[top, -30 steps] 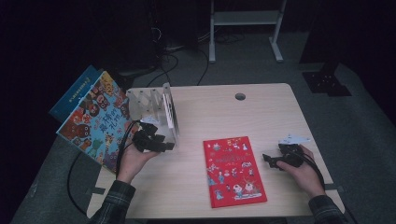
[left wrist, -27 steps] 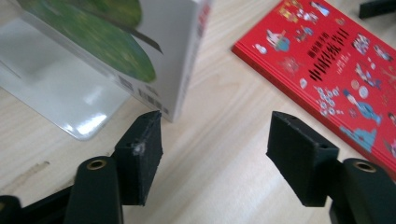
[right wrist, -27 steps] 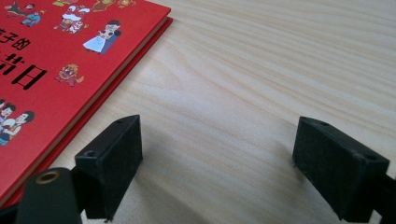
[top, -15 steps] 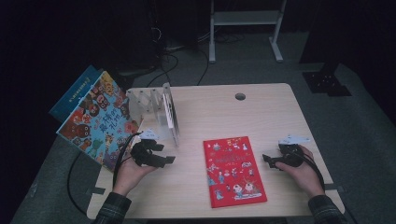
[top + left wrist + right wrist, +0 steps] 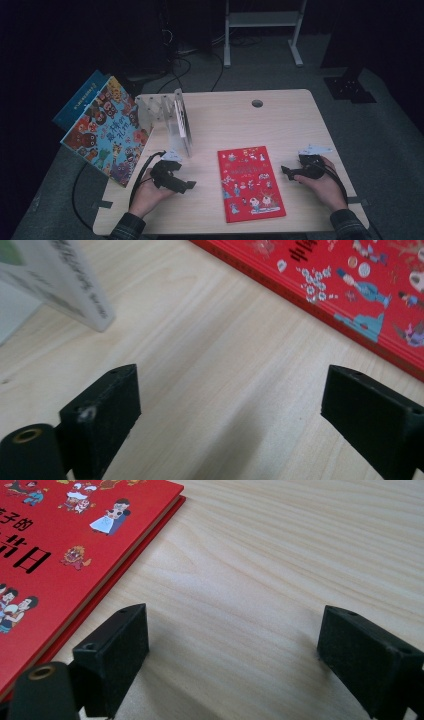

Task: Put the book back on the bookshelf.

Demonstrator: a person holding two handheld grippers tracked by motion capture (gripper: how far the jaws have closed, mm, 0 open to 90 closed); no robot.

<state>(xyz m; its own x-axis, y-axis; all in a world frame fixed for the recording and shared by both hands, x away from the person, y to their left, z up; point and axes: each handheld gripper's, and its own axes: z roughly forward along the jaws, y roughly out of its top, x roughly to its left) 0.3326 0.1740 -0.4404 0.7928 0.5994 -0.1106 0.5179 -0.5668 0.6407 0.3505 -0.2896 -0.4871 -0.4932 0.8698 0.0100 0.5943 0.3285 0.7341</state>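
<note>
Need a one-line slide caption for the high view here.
Red book lies flat on the wooden table between the open left tongs and right tongs; a white rack stands behind.

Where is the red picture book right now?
In the high view, the flat red picture book lies on the pale wooden table, near its front edge, between the left gripper and the right gripper.

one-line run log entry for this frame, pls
left gripper: open, empty | right gripper: open, empty | red book: flat on table, between grippers, untouched

The table is pale, matt wood (fine grain); the red book has a smooth, slightly glossy cover.
</note>
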